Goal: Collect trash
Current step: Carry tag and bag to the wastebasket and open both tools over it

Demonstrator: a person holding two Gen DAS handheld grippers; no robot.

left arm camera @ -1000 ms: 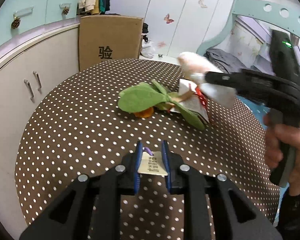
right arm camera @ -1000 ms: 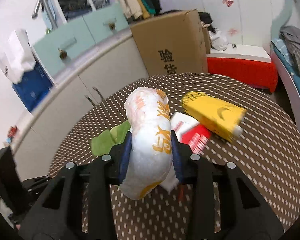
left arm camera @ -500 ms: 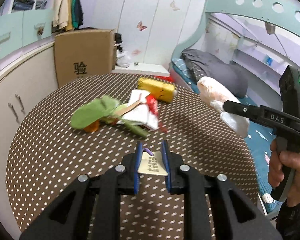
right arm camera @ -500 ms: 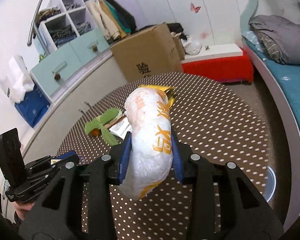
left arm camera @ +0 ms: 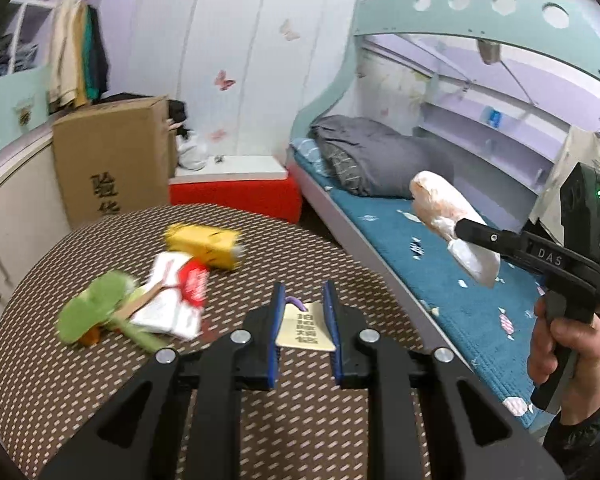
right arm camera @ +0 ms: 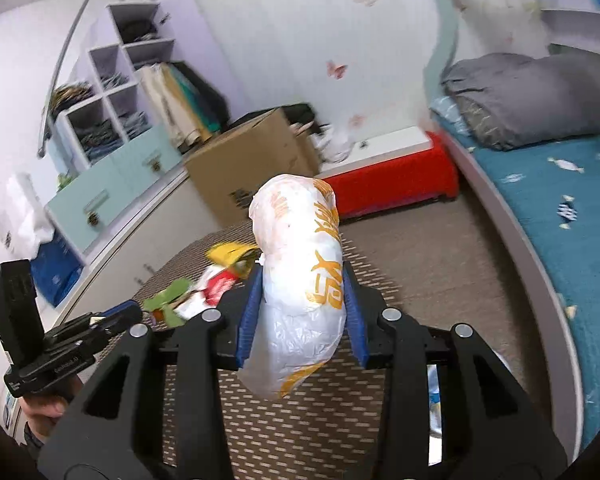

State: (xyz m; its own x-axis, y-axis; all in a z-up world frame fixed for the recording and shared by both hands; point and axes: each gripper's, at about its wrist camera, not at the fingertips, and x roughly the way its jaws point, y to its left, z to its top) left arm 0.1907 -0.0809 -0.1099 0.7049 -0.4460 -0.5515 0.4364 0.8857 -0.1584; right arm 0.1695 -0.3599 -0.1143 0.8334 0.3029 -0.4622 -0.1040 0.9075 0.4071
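My left gripper (left arm camera: 303, 332) is shut on a small beige paper tag (left arm camera: 305, 330) with a purple loop, held above the dotted brown table (left arm camera: 80, 400). My right gripper (right arm camera: 302, 304) is shut on a bulging white plastic bag with orange print (right arm camera: 300, 276); the left wrist view shows that bag (left arm camera: 448, 216) off to the right, over the bed side. On the table lie a yellow carton (left arm camera: 202, 246), a white and red wrapper (left arm camera: 178, 296) and green leaves (left arm camera: 96, 310). The right wrist view shows the left gripper (right arm camera: 112, 318) at lower left, held by a hand.
A cardboard box (left arm camera: 108, 164) stands beyond the table beside pale cabinets (left arm camera: 4, 216). A red and white bench (left arm camera: 236, 188) sits behind. A bed with a blue cover (left arm camera: 440, 280) and a grey quilt (left arm camera: 364, 160) runs along the right. A hand (left arm camera: 564, 356) grips the right tool.
Both grippers have drawn back and risen from the table, swinging right toward the bed. The bag went from over the table to beside it. Both grips are unchanged.
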